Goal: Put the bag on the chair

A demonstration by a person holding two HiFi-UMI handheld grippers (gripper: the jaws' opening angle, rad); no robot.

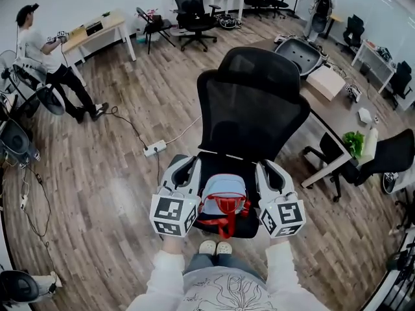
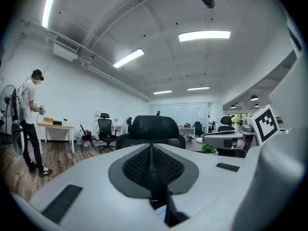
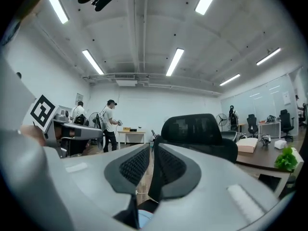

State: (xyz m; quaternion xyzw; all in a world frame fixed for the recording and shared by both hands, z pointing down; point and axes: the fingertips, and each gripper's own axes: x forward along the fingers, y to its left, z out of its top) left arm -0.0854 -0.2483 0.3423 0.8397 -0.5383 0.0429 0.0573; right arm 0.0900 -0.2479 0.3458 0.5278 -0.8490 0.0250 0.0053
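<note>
**Q:** Why is the bag held here?

**A:** The chair (image 1: 253,115) faces the operator. The bag (image 1: 224,193) hangs between both grippers over the seat front, probably ready for lowering. Contact with the seat cannot be confirmed.

**Q:** Gripper state?

**A:** The left gripper (image 1: 186,167) and right gripper (image 1: 272,172) are each closed on a dark strap (image 2: 156,196) of the bag.

**Q:** How do the views differ?

**A:** Only the head view shows the blue body and the red handles (image 1: 227,206). Only the gripper views show each strap pinched between the pads.
</note>
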